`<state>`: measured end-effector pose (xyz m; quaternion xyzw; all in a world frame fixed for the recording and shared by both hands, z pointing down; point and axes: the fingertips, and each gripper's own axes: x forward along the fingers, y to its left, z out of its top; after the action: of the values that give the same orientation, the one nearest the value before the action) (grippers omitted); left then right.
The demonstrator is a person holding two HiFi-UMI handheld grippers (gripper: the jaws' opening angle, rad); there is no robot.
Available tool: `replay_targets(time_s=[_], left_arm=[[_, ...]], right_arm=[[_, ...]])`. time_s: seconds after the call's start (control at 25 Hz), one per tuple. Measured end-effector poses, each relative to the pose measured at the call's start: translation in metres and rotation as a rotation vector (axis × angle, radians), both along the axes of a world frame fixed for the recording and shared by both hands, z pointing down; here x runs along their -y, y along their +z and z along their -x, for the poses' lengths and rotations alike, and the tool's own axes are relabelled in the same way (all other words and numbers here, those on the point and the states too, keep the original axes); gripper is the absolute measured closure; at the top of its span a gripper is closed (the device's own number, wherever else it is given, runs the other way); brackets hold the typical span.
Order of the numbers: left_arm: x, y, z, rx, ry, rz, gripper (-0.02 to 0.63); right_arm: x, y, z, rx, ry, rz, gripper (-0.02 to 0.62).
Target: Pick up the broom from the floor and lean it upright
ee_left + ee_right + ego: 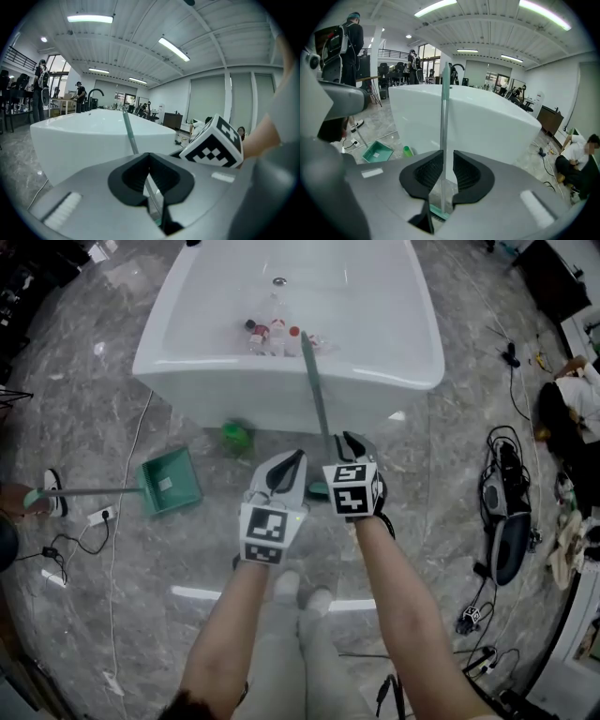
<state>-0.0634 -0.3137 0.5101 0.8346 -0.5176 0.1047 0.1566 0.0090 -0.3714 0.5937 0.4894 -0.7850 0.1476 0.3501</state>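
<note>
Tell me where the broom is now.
Head view, centre: the broom leans on the near rim of the white bathtub, its handle between the right gripper's open jaws.

The bathtub (281,376) is gleaming in smooth, glossy white, like acrylic or enamel. Around the bathtub the floor (441,549) is showing polished grey stone with pale veins and is catching a lamp's reflection. Against the bathtub's rim the broom handle (316,395) is looking smooth, pale green with a dull sheen. Before the bathtub's front wall the dustpan (171,482) is showing matt green plastic. The left gripper (149,157) and right gripper (448,152) are showing matt grey plastic shells, with black, ribbed pads (426,173).
</note>
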Motion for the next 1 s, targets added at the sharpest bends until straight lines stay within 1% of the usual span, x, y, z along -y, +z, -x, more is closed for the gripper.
replay_targets(time_s=[0.08,0.2,0.28,0.44,0.6,0.72,0.8,1.0], left_arm=[[-0.004,-0.014,-0.005,0.013,0.011,-0.001,0.606],[-0.013,-0.036,-0.01,0.021,0.014,-0.007,0.607],[-0.014,-0.055,-0.011,0.016,0.006,-0.021,0.607],[-0.035,-0.09,-0.012,0.022,0.018,-0.031,0.607],[-0.04,-0.137,-0.012,0.016,0.022,-0.062,0.607],[-0.053,-0.177,-0.015,0.004,0.042,-0.105,0.607],[-0.062,-0.202,-0.019,-0.018,0.056,-0.131,0.607],[-0.088,-0.264,-0.033,-0.087,0.087,-0.207,0.607]], right_arm=[[-0.009,-0.022,-0.004,0.016,-0.005,-0.011,0.537],[-0.023,-0.058,-0.01,0.018,-0.031,-0.047,0.591],[-0.032,-0.083,-0.009,0.037,-0.066,-0.056,0.592],[-0.076,-0.134,0.011,0.11,-0.201,-0.061,0.594],[-0.101,-0.194,0.022,0.151,-0.261,-0.111,0.594],[-0.122,-0.24,0.027,0.186,-0.276,-0.16,0.594],[-0.135,-0.272,0.026,0.217,-0.276,-0.197,0.594],[-0.164,-0.351,0.009,0.255,-0.266,-0.32,0.594]])
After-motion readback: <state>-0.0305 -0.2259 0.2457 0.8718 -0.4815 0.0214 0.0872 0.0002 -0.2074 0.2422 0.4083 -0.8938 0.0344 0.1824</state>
